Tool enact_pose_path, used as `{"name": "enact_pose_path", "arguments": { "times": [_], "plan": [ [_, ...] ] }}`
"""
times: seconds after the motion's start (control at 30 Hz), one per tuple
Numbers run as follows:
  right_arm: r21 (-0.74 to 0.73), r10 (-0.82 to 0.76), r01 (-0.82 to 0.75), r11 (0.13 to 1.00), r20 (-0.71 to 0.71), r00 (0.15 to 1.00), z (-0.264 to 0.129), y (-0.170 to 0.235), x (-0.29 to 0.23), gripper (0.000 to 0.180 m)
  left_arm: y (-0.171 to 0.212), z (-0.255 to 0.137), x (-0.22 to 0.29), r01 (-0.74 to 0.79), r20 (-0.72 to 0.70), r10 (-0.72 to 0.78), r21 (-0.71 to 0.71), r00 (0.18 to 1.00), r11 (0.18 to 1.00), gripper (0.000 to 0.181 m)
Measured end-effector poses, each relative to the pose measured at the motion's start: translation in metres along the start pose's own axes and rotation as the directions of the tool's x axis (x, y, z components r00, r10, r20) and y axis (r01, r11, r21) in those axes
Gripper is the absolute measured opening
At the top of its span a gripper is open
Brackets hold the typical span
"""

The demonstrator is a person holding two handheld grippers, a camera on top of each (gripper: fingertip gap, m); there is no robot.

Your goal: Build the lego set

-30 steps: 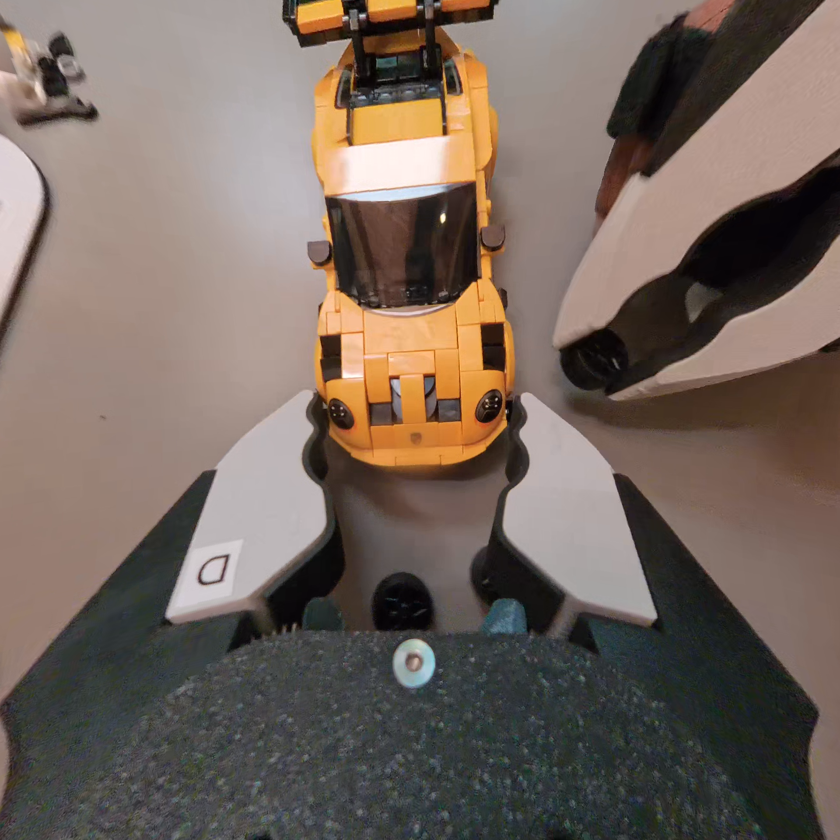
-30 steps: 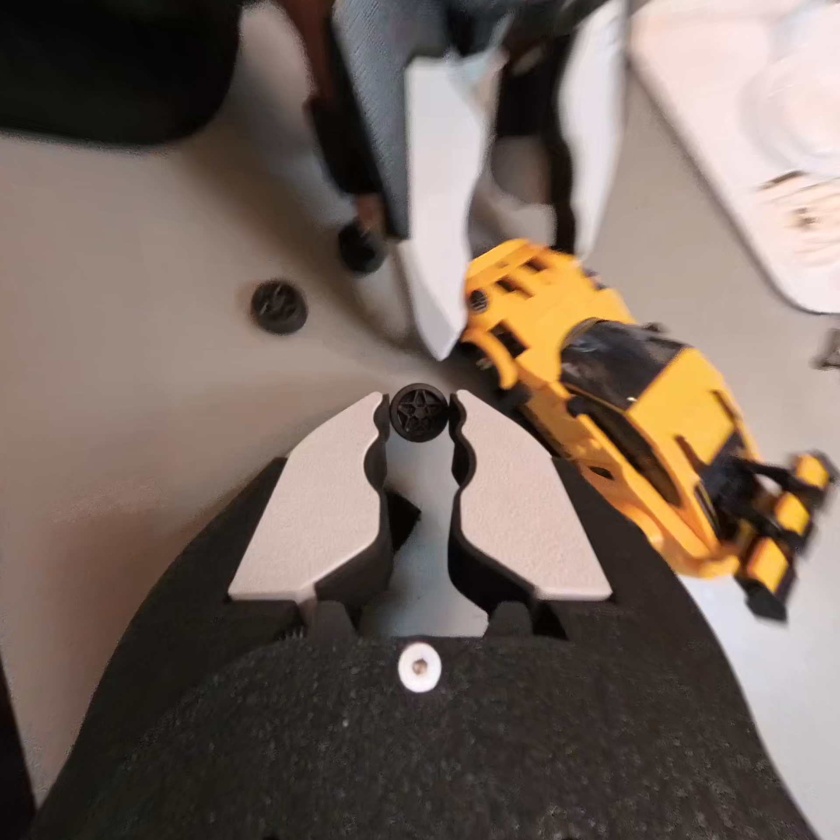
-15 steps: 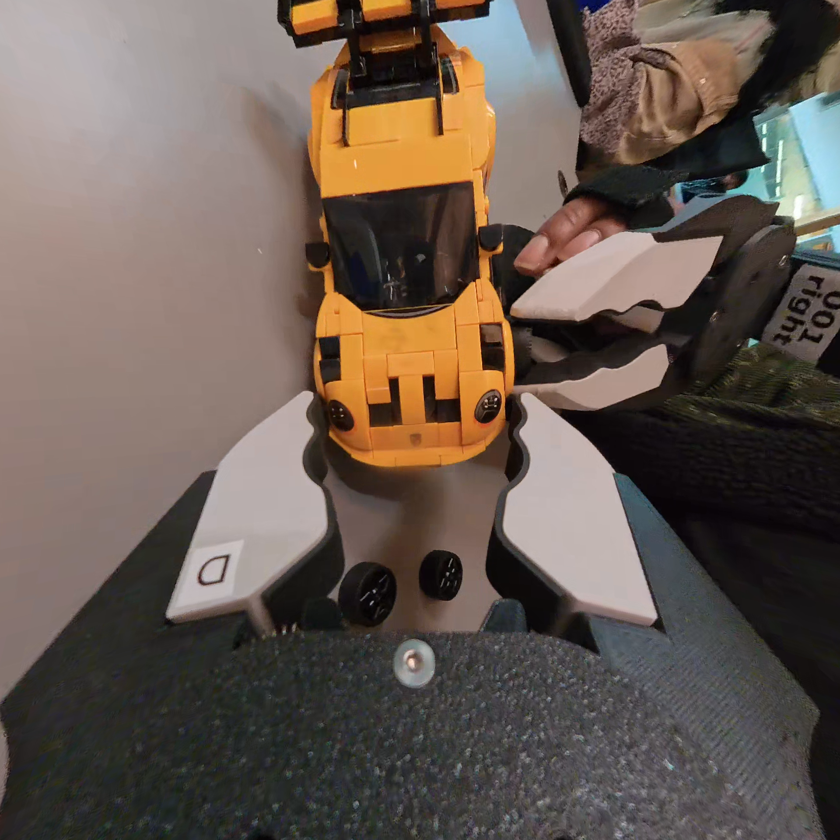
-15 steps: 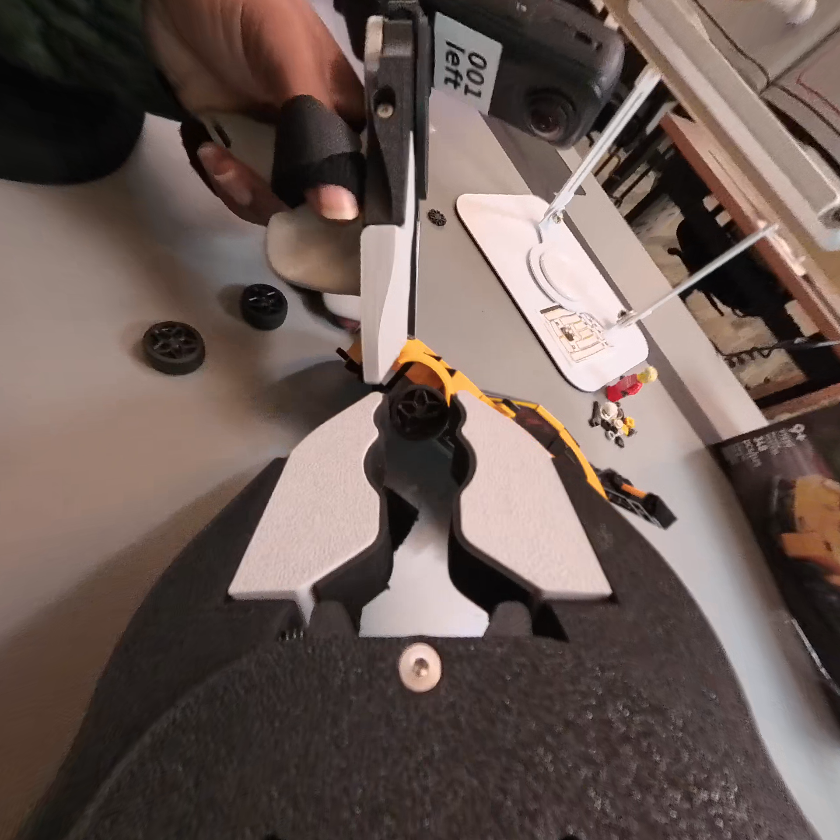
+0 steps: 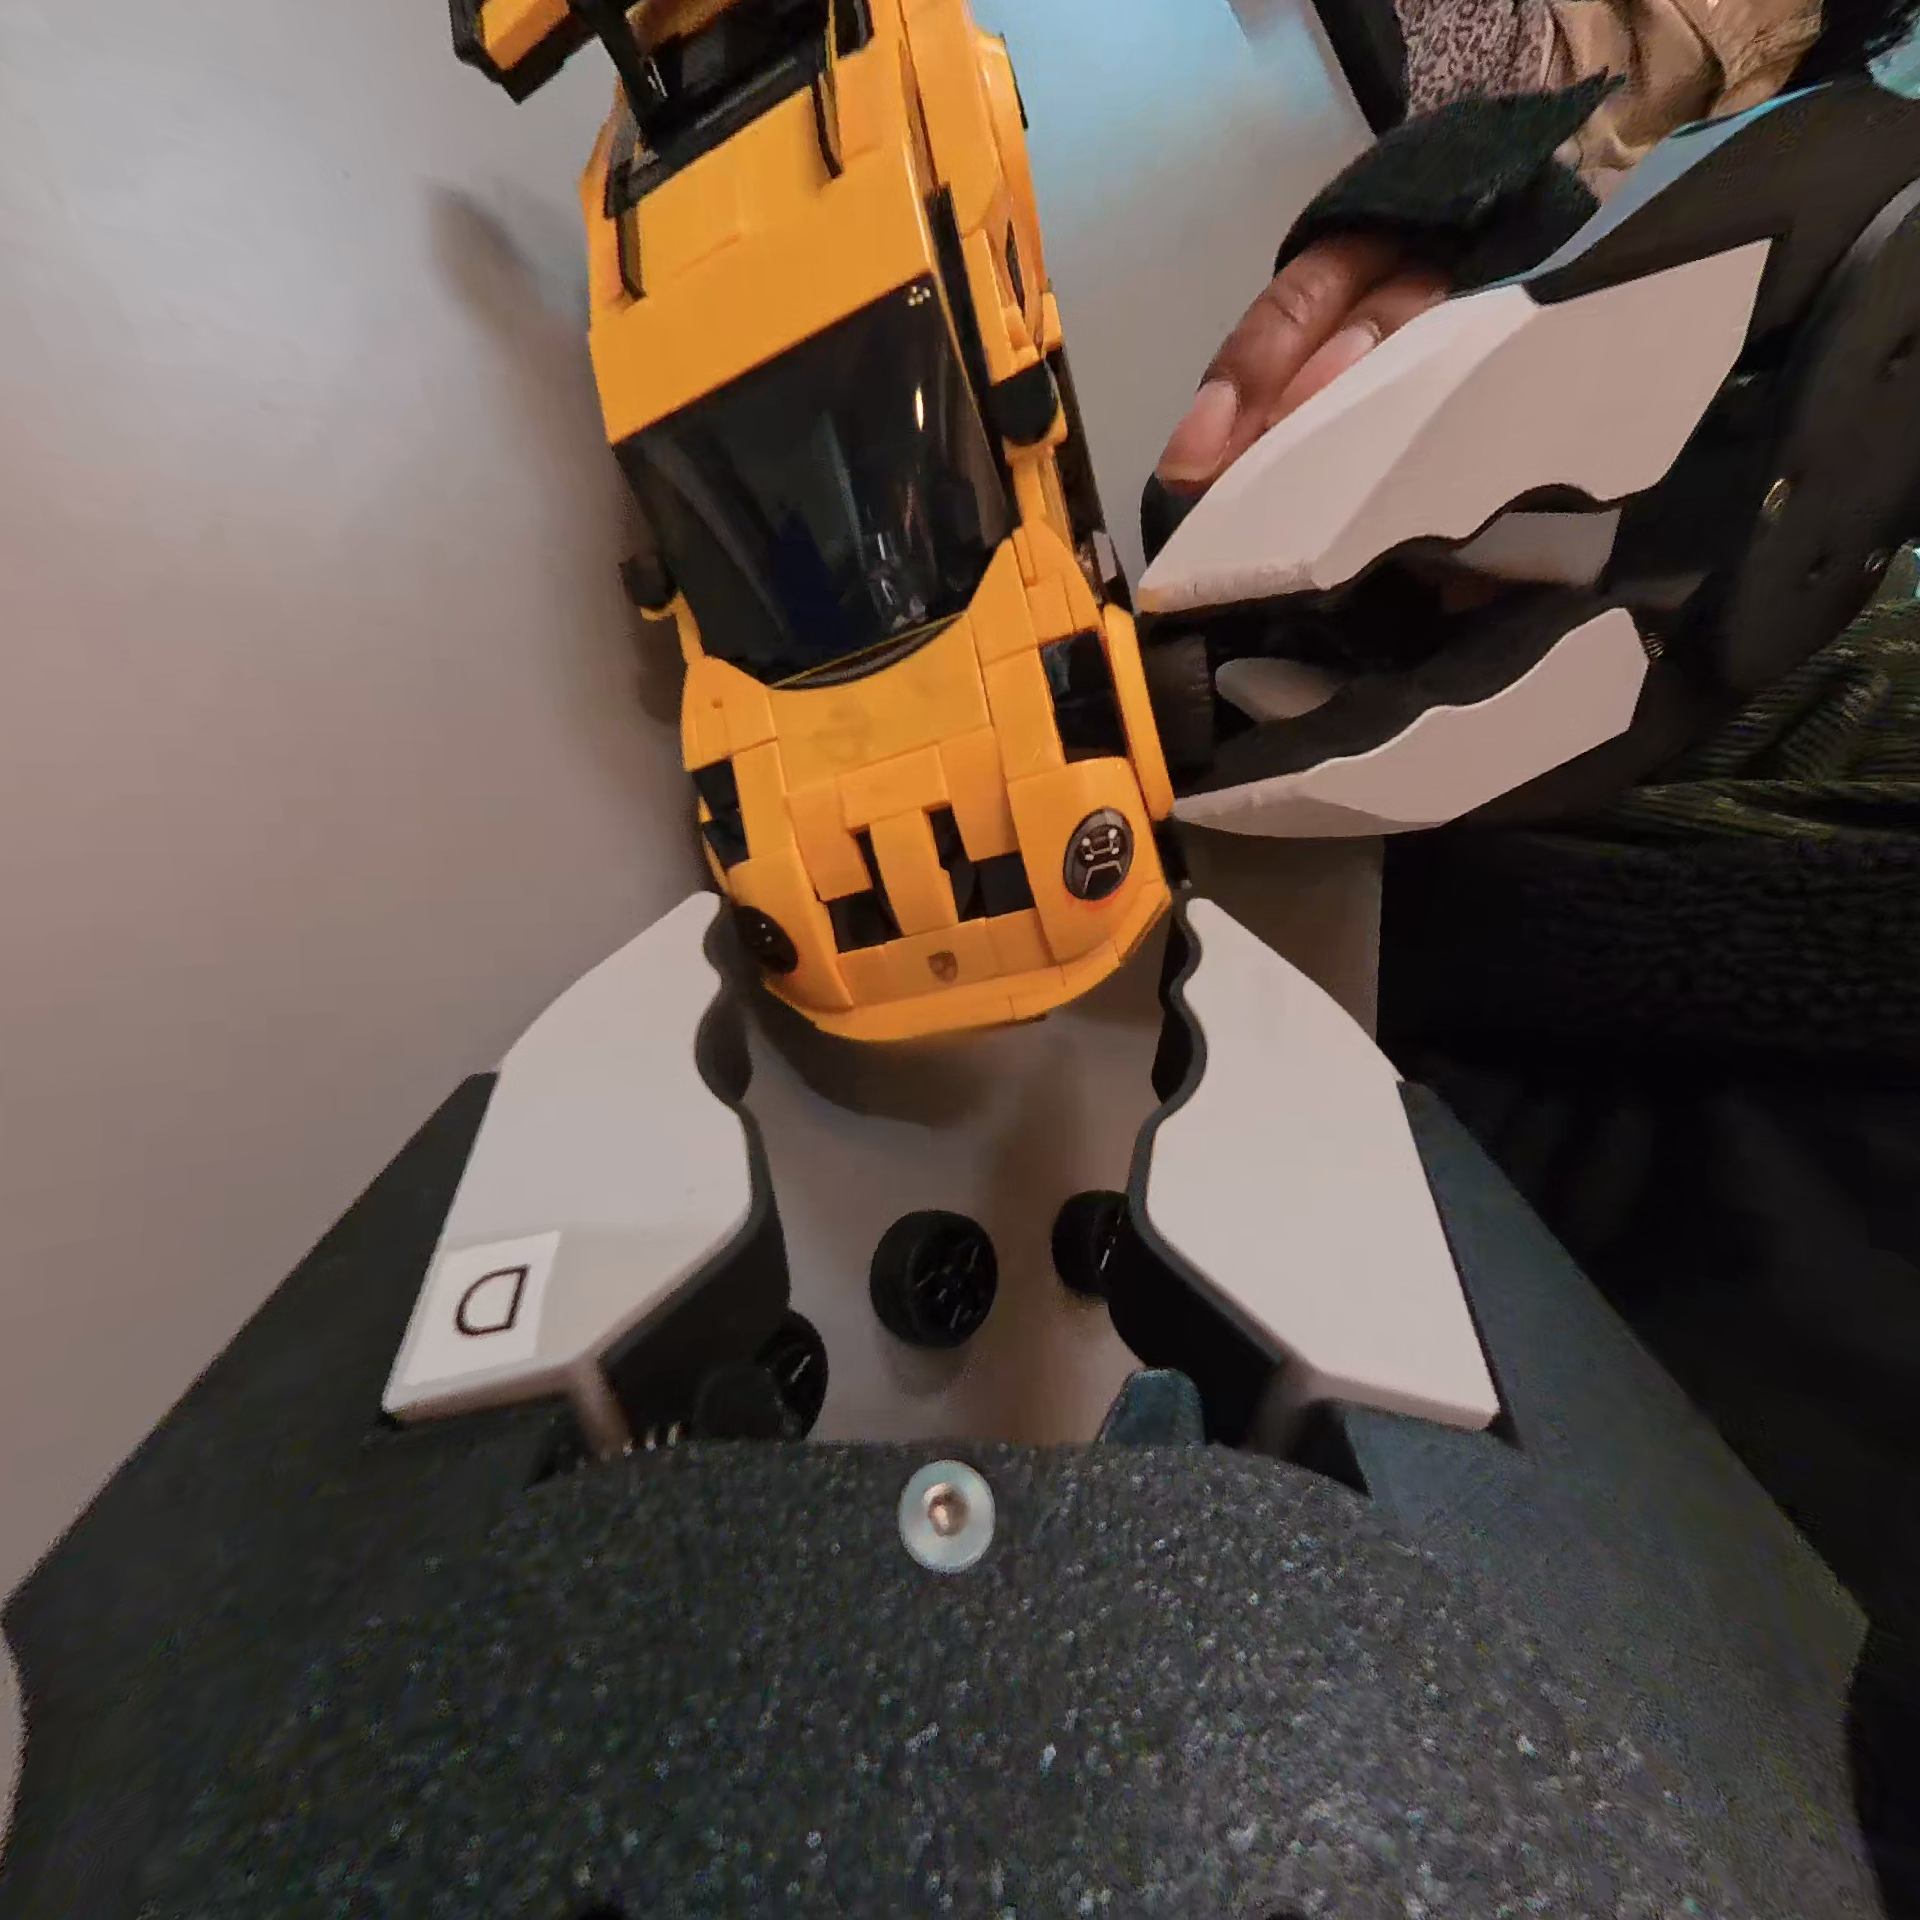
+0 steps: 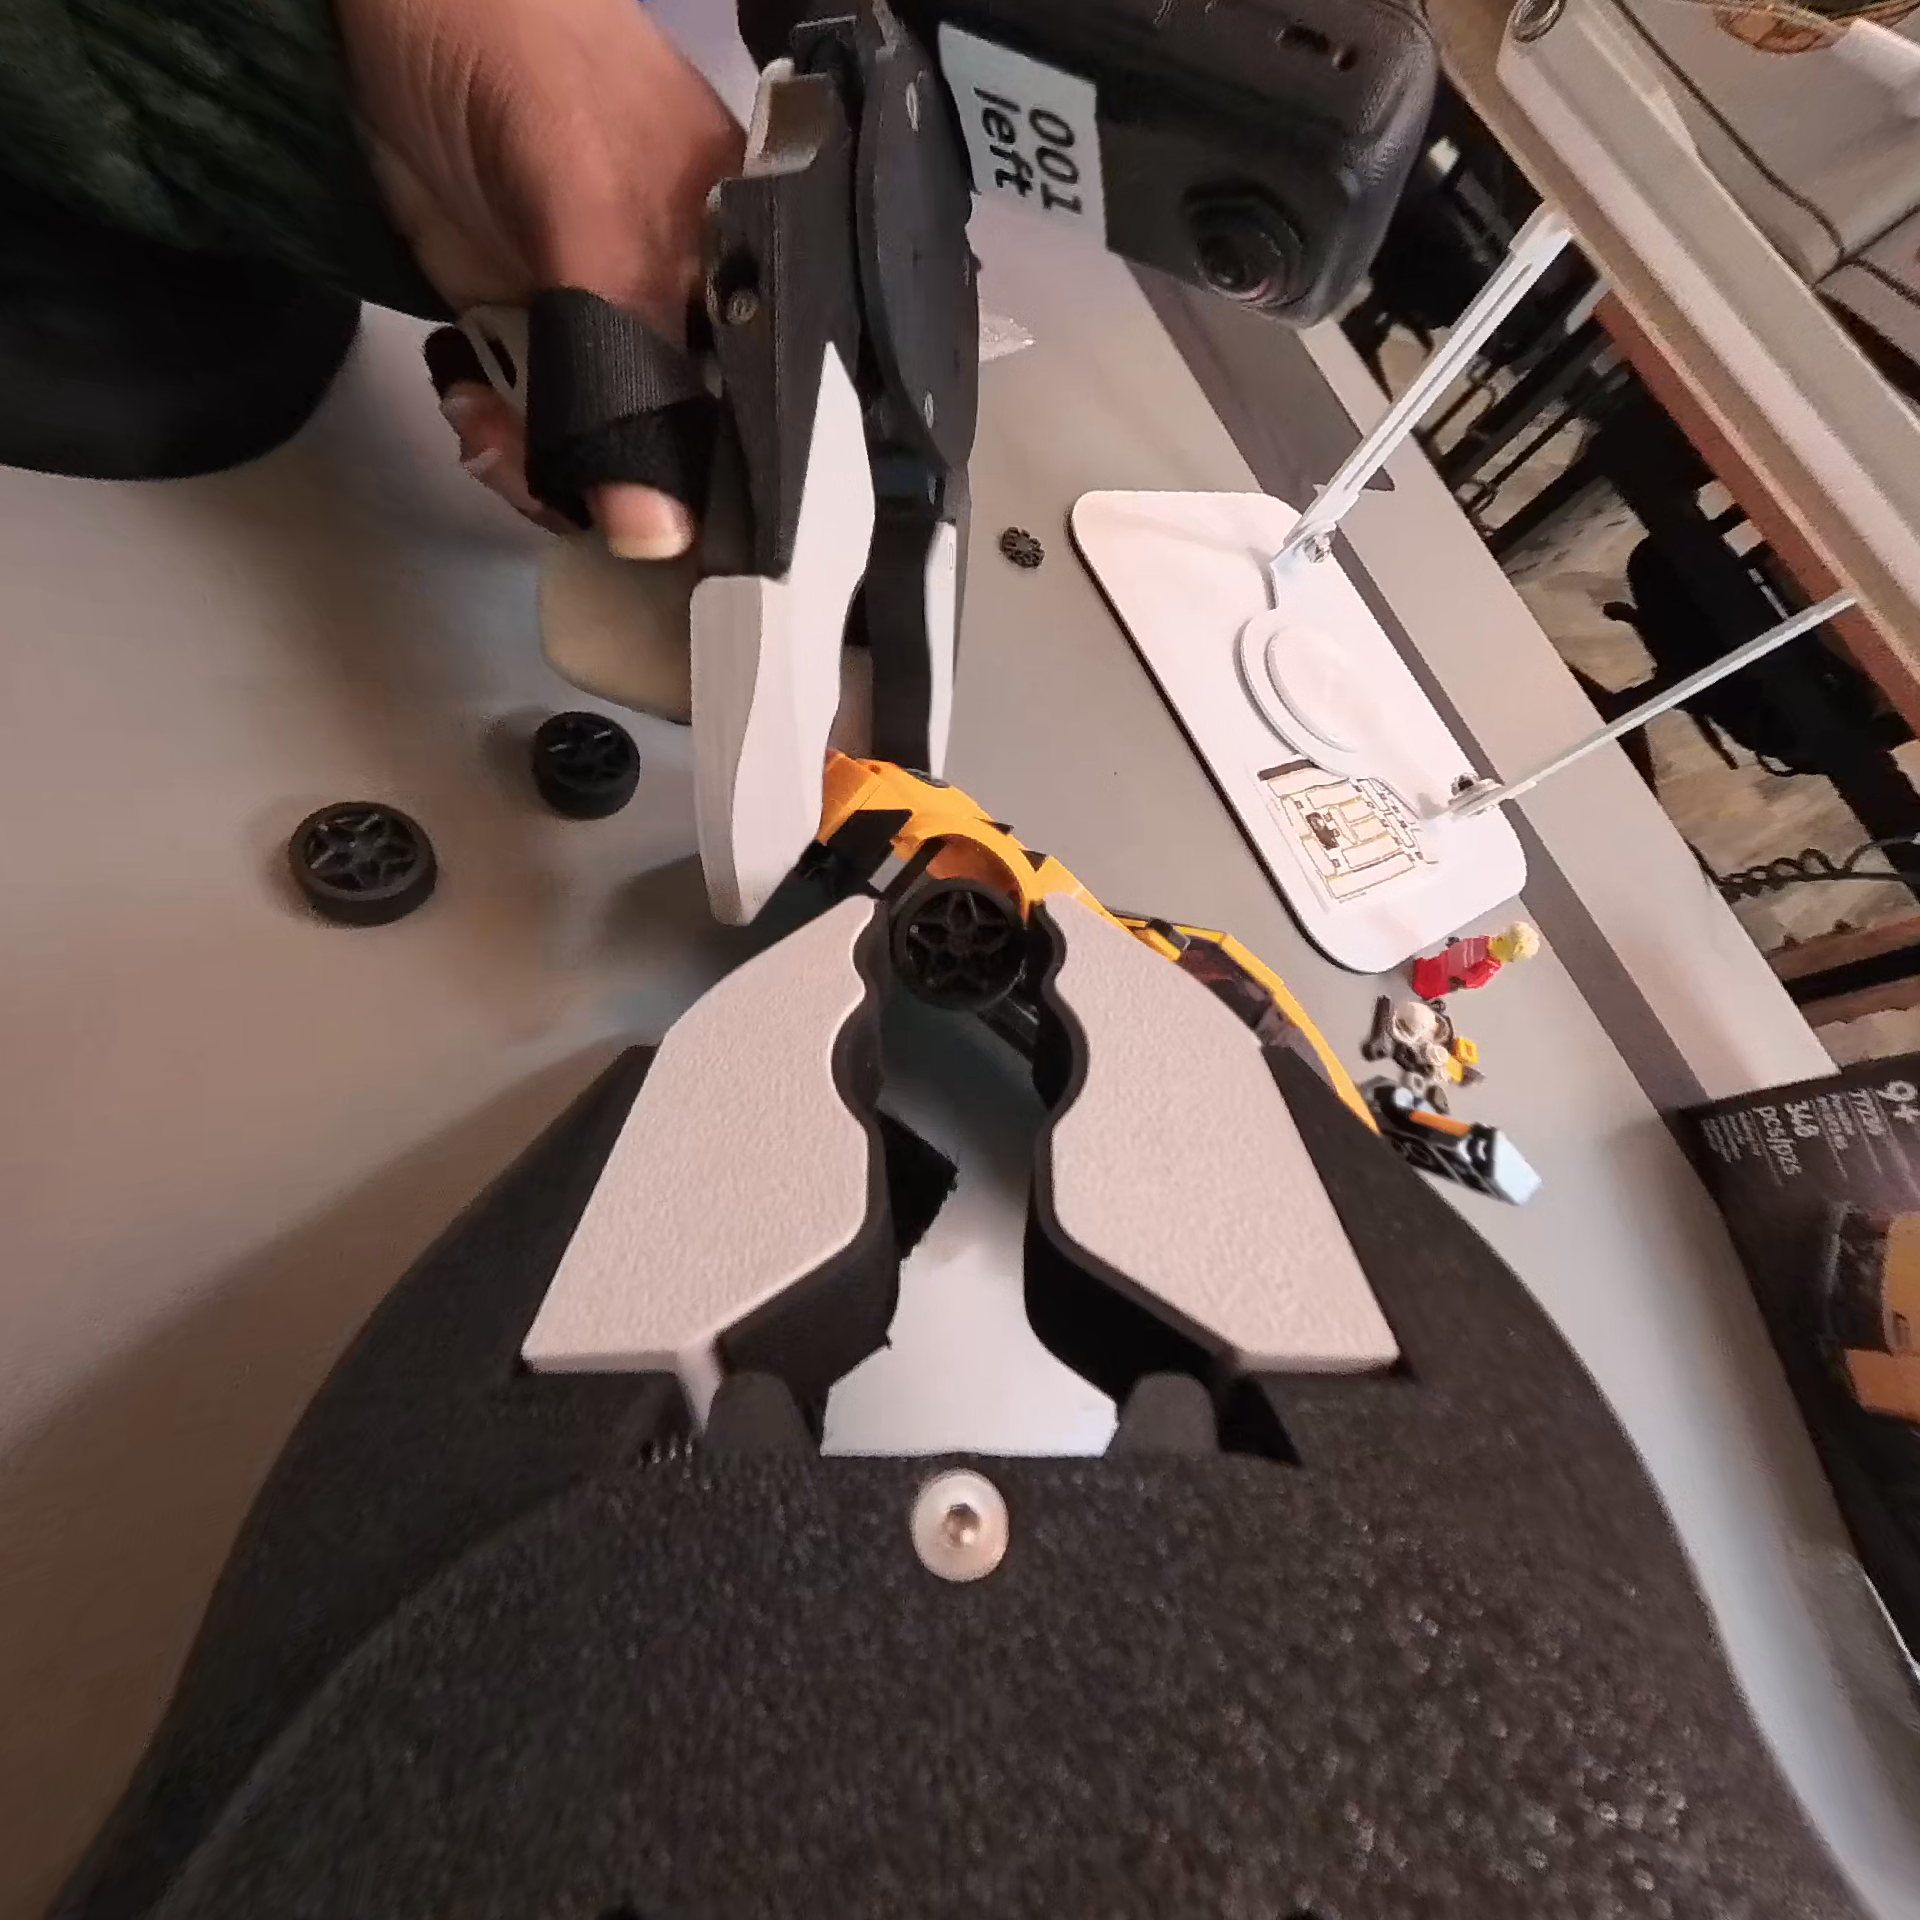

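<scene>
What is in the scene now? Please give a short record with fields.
car: yellow brick car, nose between the left hand-held gripper fingers, lifted and tilted
left hand-held gripper: shut on car
right hand-held gripper: shut on a black wheel, pressed at the car's front side
loose wheels: two on the table, at and
minifigures: beside the white board

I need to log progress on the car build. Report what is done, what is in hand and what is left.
Done: the yellow car body looks assembled, with windscreen and rear wing on. In hand: the left claw grips the car's nose, while the right claw, shut on a black wheel, presses it at the car's front side. Left: at least two loose wheels lie on the table, and minifigure pieces lie apart.
</scene>
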State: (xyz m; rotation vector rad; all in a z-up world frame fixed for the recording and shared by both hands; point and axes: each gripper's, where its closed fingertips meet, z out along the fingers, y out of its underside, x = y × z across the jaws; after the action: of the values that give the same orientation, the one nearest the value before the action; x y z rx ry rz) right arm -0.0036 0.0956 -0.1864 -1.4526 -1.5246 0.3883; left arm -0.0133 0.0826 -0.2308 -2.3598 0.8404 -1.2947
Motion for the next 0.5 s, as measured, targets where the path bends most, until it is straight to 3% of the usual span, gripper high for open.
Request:
{"name": "enact_pose_path", "arguments": {
  "times": [0.13, 0.27, 0.33, 0.5],
  "plan": [
    [0.008, 0.002, -0.003, 1.000, 0.047, 0.999, 0.004, -0.004, 0.000, 0.024, 0.000, -0.001, -0.003, -0.018, 0.020, 0.018, -0.003, 1.000, 1.000, 0.075],
    [-0.010, 0.005, -0.004, 1.000, 0.099, 0.995, 0.011, -0.005, 0.000, 0.024, 0.004, -0.005, -0.011, -0.144, 0.141, 0.151, -0.057, 0.979, 0.988, 0.076],
    [-0.018, -0.001, 0.003, 1.000, 0.110, 0.994, 0.014, -0.007, 0.003, 0.024, 0.000, -0.009, -0.014, -0.215, 0.194, 0.219, -0.040, 0.956, 0.976, 0.062],
    [-0.027, -0.007, 0.011, 1.000, 0.127, 0.992, 0.020, -0.010, 0.010, 0.024, -0.016, -0.022, -0.018, -0.410, 0.364, 0.389, -0.020, 0.847, 0.912, 0.055]
  ]
}}
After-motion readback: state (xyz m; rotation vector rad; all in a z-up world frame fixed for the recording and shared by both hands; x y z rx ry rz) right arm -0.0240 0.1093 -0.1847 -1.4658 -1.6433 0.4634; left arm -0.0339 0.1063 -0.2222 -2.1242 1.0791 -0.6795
